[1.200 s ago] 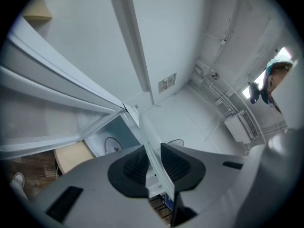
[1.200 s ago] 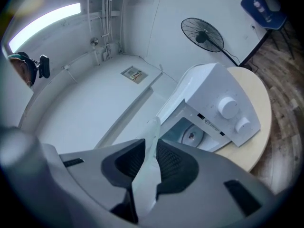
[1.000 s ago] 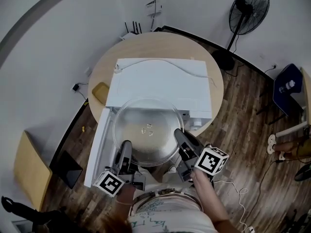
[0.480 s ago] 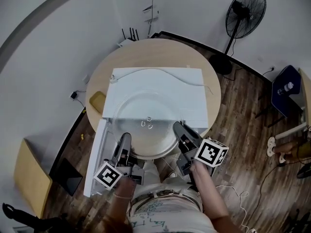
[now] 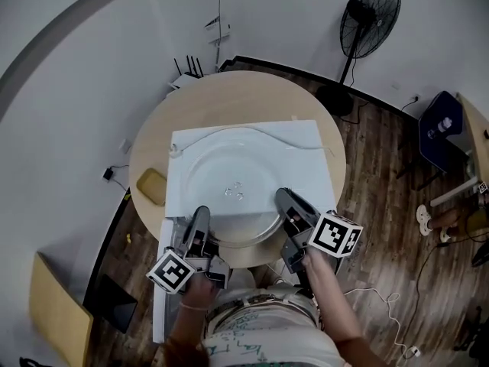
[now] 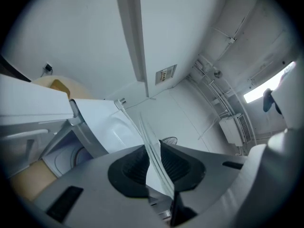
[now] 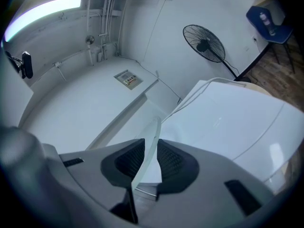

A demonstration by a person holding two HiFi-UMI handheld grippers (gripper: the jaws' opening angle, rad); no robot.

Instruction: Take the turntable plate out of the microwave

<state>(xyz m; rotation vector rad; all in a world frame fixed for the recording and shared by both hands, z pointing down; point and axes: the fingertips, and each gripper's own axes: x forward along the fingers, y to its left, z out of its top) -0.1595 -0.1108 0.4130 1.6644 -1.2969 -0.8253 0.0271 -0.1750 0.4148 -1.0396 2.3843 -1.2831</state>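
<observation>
My left gripper (image 6: 153,161) had its ribbed black jaws closed to a narrow gap on the thin rim of the clear glass turntable plate (image 6: 150,141). My right gripper (image 7: 148,159) pinched the opposite rim the same way. Between the 2, the round, shallow plate hung level, outside the cavity. In the head view it overlapped the flat top of the white, boxy microwave (image 5: 306,140), which sat on a round wooden table (image 5: 229,90).

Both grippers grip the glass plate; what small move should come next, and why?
Probably lower it level onto the microwave top: the turntable plate is clamped at its near rim by left gripper and right gripper, and hangs over that flat top.
</observation>
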